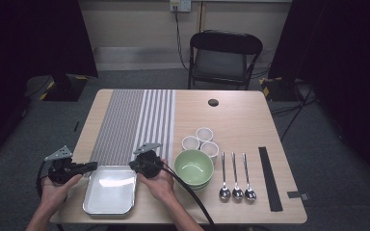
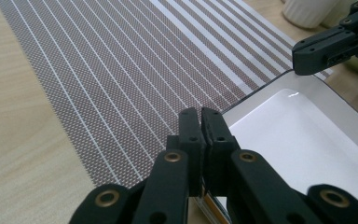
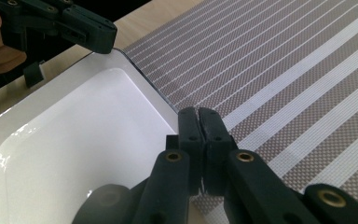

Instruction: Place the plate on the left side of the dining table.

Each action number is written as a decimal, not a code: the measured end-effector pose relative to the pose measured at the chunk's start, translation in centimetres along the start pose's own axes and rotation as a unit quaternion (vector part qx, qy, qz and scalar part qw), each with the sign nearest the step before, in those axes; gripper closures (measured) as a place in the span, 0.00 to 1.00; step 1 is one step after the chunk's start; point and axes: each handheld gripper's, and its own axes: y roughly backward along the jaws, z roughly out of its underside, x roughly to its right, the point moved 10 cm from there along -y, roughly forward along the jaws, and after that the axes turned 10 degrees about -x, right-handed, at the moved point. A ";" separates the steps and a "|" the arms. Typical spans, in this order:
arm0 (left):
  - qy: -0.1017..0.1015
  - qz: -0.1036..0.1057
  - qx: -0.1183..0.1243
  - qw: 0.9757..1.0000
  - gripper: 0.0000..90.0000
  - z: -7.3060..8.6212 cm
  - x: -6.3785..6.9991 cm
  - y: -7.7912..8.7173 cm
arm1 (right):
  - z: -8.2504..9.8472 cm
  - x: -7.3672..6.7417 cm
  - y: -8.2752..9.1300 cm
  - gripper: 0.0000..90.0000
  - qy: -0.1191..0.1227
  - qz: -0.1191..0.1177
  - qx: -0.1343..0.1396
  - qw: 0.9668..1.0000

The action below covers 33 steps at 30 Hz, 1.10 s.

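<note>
Tray (image 1: 110,190) gripped at both far corners.
White, glossy, squarish, lower left of frame; left gripper (image 1: 92,166) and right gripper (image 1: 133,165) each clamp its rim.

The place looked like a recording room or lab set up for staged table work, not a home; black curtains (image 1: 33,38) hung at both sides and closed off a bare pale wall (image 1: 135,24); a wall socket (image 1: 180,5) fed a cable (image 1: 178,43) that ran down to grey carpet (image 1: 135,79); a single black folding chair (image 1: 224,57) stood behind a plain wooden table (image 1: 241,120); stand bases with yellow-black hazard tape (image 1: 46,91) sat on the floor beside it; tableware lay in tidy rows, three spoons (image 1: 236,178) parallel, as props.
</note>
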 end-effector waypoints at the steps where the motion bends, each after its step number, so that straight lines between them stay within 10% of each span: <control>1: 0.000 0.001 0.004 1.000 0.98 -0.2 0.0 0.0 | -0.2 0.1 0.2 1.00 -0.001 0.001 0.009 1.000; 11: 0.006 -0.003 0.012 1.000 1.00 -0.4 -0.4 0.3 | 0.6 0.4 -0.3 0.89 -0.002 0.003 -0.013 1.000; 33: -0.003 -0.001 -0.016 1.000 0.97 0.4 -0.1 -0.8 | 1.1 0.2 -0.3 0.99 -0.016 -0.008 -0.014 1.000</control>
